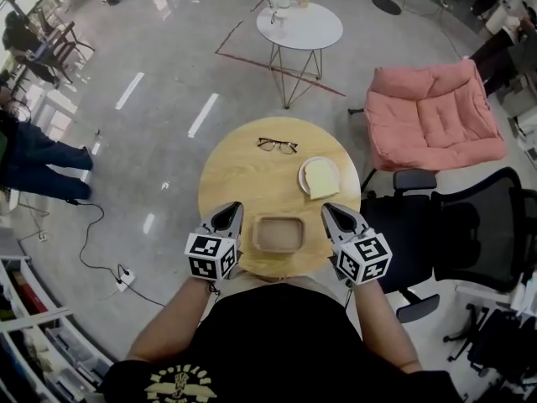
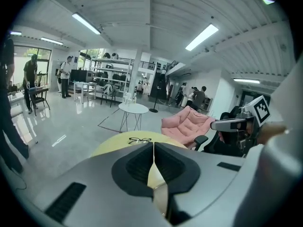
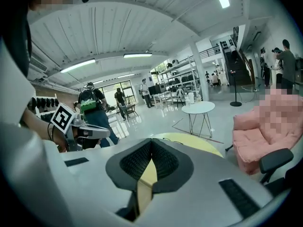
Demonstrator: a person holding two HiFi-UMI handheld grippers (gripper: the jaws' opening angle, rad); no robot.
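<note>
As the left gripper (image 1: pixel 237 205) and right gripper (image 1: pixel 326 207) flank it, jaws clenched together, the tray (image 1: pixel 278 234) sits shallow, beige and round-cornered, toast (image 1: pixel 321 177) and glasses (image 1: pixel 277 145) lying beyond it.

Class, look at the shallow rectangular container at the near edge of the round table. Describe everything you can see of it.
The container is a shallow rectangle with rounded corners and a raised rim. It is tan-brown and matt, and its material cannot be told. It looks empty. It lies flat on the round wooden table, close to the edge nearest the person. The left gripper and right gripper flank it with jaws together, and both appear clear of it.
</note>
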